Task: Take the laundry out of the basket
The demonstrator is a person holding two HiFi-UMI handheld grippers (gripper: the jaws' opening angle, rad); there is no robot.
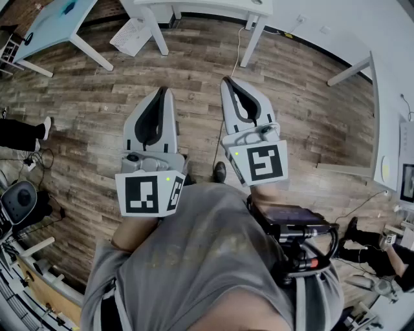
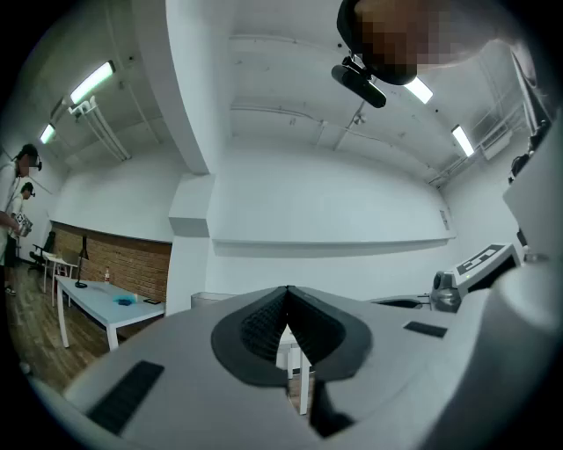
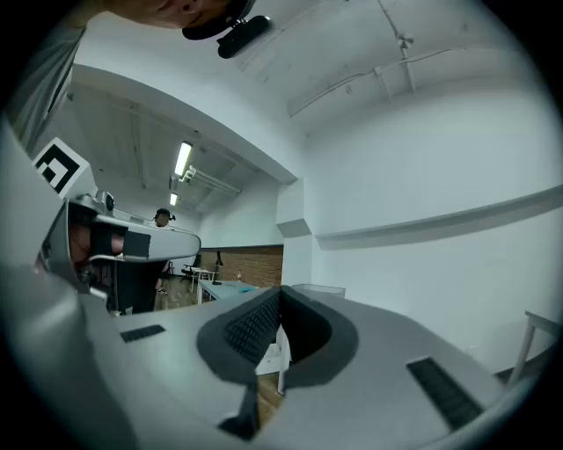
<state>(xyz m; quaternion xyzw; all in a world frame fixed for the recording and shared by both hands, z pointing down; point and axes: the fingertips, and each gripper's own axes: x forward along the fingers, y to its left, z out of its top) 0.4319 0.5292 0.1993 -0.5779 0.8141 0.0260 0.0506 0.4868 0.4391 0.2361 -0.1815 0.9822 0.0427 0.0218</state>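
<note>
No basket and no laundry show in any view. In the head view my left gripper point(image 1: 162, 94) and right gripper point(image 1: 229, 84) are held side by side in front of the person's grey shirt, level over the wooden floor point(image 1: 97, 103). Both point forward with their jaws pressed together and nothing between them. The left gripper view has the dark pads point(image 2: 264, 325) meeting at a tip against a white wall. The right gripper view has the same closed pads point(image 3: 255, 325), with the left gripper's body point(image 3: 114, 246) off to its left.
A light blue table point(image 1: 52, 22) stands at the far left and a white table point(image 1: 194, 10) at the far middle. A white desk point(image 1: 381, 116) runs along the right. A person's legs point(image 1: 19, 132) show at the left edge. A thin cable point(image 1: 223, 139) lies on the floor.
</note>
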